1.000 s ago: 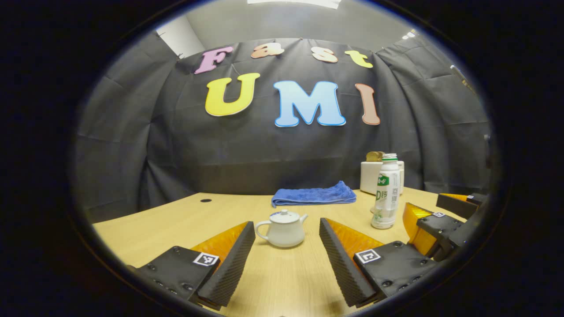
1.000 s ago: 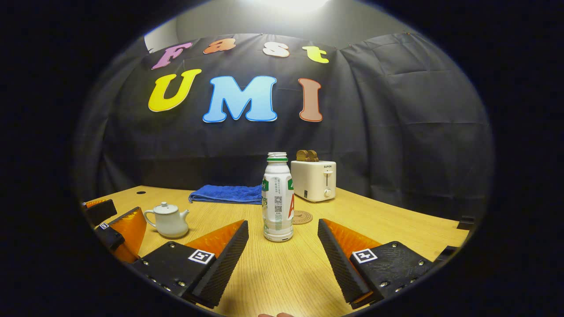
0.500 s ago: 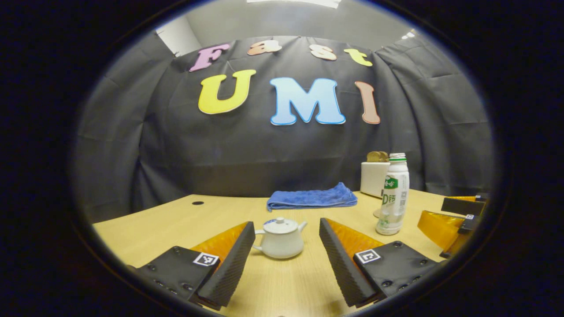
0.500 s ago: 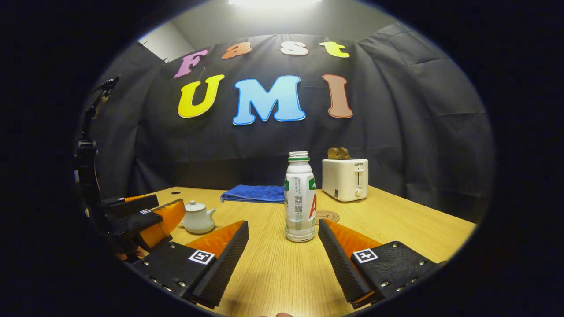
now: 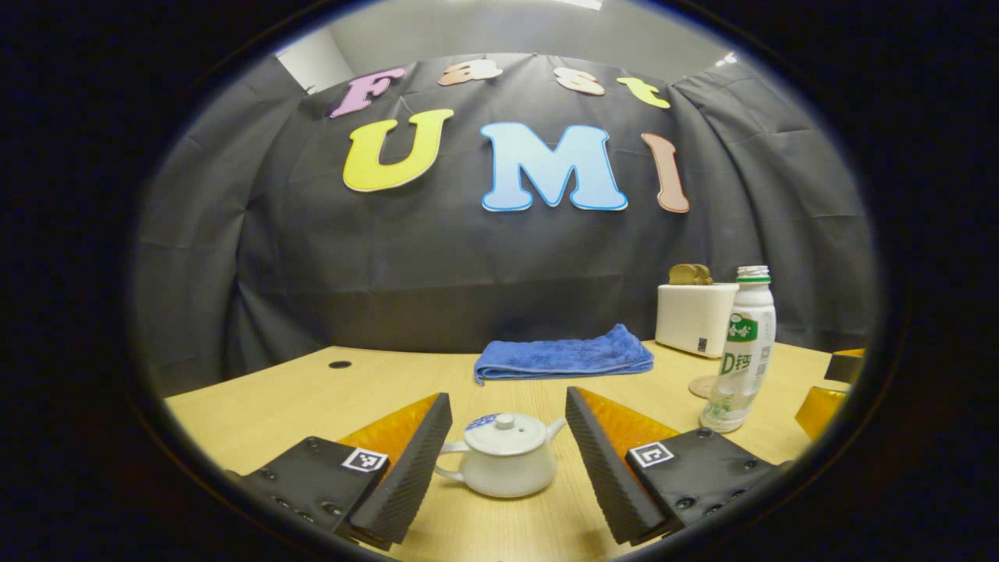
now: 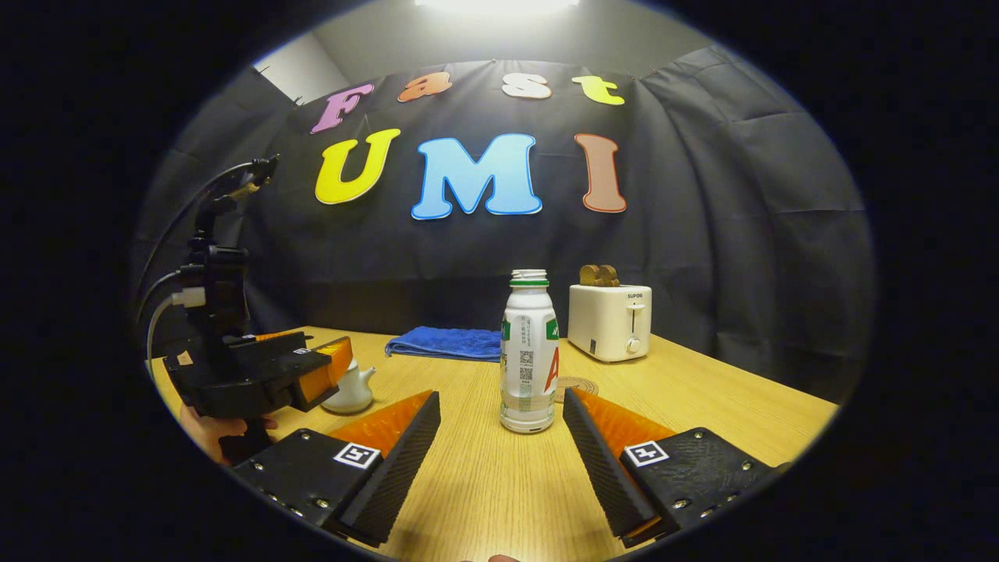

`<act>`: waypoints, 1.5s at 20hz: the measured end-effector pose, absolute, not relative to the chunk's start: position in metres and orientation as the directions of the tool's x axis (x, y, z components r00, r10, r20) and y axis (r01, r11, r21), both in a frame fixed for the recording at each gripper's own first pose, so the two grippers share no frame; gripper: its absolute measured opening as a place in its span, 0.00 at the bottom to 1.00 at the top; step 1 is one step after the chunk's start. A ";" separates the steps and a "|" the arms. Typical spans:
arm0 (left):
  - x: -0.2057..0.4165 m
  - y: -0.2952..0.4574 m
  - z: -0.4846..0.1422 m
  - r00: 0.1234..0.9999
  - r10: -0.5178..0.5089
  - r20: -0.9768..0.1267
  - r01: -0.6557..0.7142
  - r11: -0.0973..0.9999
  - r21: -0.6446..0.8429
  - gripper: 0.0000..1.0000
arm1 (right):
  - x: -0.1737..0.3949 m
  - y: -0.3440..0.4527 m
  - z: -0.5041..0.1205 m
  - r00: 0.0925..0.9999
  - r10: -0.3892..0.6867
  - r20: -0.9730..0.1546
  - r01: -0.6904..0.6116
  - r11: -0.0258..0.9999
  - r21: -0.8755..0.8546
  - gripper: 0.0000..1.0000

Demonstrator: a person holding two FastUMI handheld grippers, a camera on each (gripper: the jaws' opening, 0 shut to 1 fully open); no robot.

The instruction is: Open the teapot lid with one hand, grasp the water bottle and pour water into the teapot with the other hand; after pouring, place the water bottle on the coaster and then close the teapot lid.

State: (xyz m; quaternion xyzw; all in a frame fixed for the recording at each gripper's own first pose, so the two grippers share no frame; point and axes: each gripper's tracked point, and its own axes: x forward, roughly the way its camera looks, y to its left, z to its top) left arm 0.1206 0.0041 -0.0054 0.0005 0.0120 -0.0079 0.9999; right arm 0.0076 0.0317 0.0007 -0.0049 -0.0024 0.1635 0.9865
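A light wooden desk (image 5: 257,398) stands in front of a black cloth wall. At the far side of the desk lies a folded blue towel (image 5: 563,355), and to the right of it stands a white toaster (image 6: 609,321) with two slices of bread in its slots.

In the left gripper view, the left gripper (image 5: 509,457) is low over the desk with its jaws wide open. The white teapot (image 5: 503,466) sits on the desk between the two fingers, with its lid (image 5: 506,432) on, its handle toward the left finger and its spout toward the right one. The handle is just beside the left finger, but it is not possible to tell if they touch. The jaws hold nothing.

In the right gripper view, the right gripper (image 6: 501,457) also has its jaws wide open and empty. The bottle (image 6: 529,351) stands upright on the desk, without cap, just beyond the fingertips and between their lines, not touched by them. The round coaster (image 6: 576,385) lies on the desk just behind the bottle on its right, partly hidden by the right finger. At the left of this view the left gripper appears from the side, in front of the teapot, with a hand (image 6: 212,431) holding it from below.
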 end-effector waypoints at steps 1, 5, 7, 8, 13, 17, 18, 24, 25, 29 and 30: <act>0.125 0.004 -0.004 1.000 -0.017 -0.017 0.017 1.000 0.002 1.00 | 0.008 0.032 0.000 0.946 0.324 0.002 -0.324 0.946 -0.009 0.98; 0.142 0.004 -0.008 0.999 -0.034 -0.040 0.034 0.999 -0.010 0.99 | 0.007 0.033 0.001 0.944 0.329 0.002 -0.329 0.944 -0.010 0.98; 0.150 0.006 -0.010 0.997 -0.040 -0.059 0.039 0.999 -0.016 0.92 | 0.007 0.033 0.000 0.944 0.329 0.002 -0.329 0.944 -0.010 0.98; 0.155 0.005 -0.013 0.996 -0.040 -0.077 0.039 0.999 -0.014 0.72 | 0.007 0.033 0.000 0.944 0.329 0.002 -0.329 0.944 -0.010 0.98; 0.161 0.007 -0.023 0.988 -0.030 -0.152 0.030 1.000 -0.005 0.29 | 0.006 0.033 0.000 0.943 0.332 0.000 -0.332 0.943 -0.009 0.98; 0.160 0.009 -0.023 0.988 -0.029 -0.152 0.030 1.000 0.006 0.28 | 0.007 0.034 0.000 0.942 0.335 0.000 -0.335 0.942 -0.009 0.98; 0.159 0.009 -0.023 0.988 -0.030 -0.152 0.032 0.999 0.005 0.21 | 0.007 0.034 0.001 0.942 0.335 0.000 -0.335 0.942 -0.009 0.98; 0.159 0.010 -0.022 0.988 -0.055 -0.145 0.049 0.998 -0.041 0.21 | 0.008 0.033 0.000 0.944 0.331 0.002 -0.331 0.944 -0.009 0.98; 0.158 0.011 -0.021 0.988 -0.056 -0.142 0.049 0.997 -0.051 0.16 | 0.008 0.033 0.000 0.945 0.328 0.002 -0.328 0.945 -0.009 0.98; 0.150 0.013 -0.009 0.992 -0.062 -0.114 0.053 0.996 -0.076 0.21 | 0.013 0.030 0.000 0.950 0.313 0.004 -0.313 0.950 -0.010 0.98; 0.147 0.016 0.000 0.994 -0.058 -0.088 0.052 0.996 -0.073 0.21 | 0.016 0.028 0.001 0.953 0.304 0.004 -0.304 0.953 -0.010 0.98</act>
